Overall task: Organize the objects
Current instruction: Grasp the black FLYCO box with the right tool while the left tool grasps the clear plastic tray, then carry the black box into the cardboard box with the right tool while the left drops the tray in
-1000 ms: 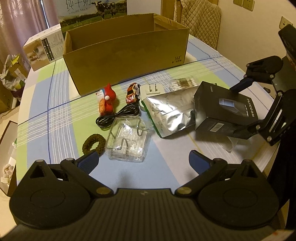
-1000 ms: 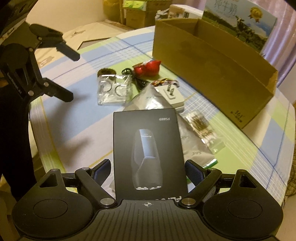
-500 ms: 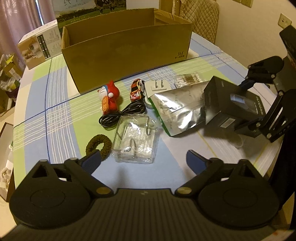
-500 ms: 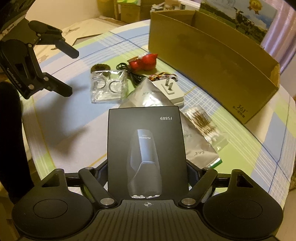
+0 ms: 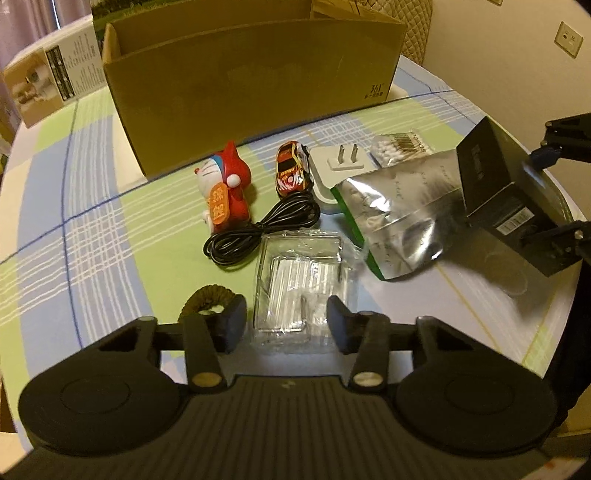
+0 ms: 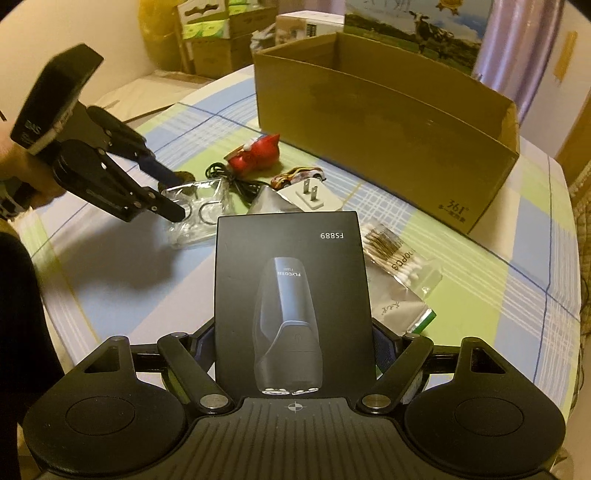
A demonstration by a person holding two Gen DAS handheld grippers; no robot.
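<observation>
Dropping since earlier, the left claw (image 5: pixel 287 322), fingers apart, straddles the clear plastic packet (image 5: pixel 300 281) at lower centre; right claw (image 6: pixel 293 341) clamps the black shaver box (image 6: pixel 291 291), likely box-bound.

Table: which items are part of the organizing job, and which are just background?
In play:
cardboard box
black shaver box, clamped in right gripper
clear plastic case, between the fingers of the open left gripper
cat figurine
toy car
black cable
plug adapter
foil pouch
cotton swabs
hair tie

Background:
milk carton
white product box
</observation>
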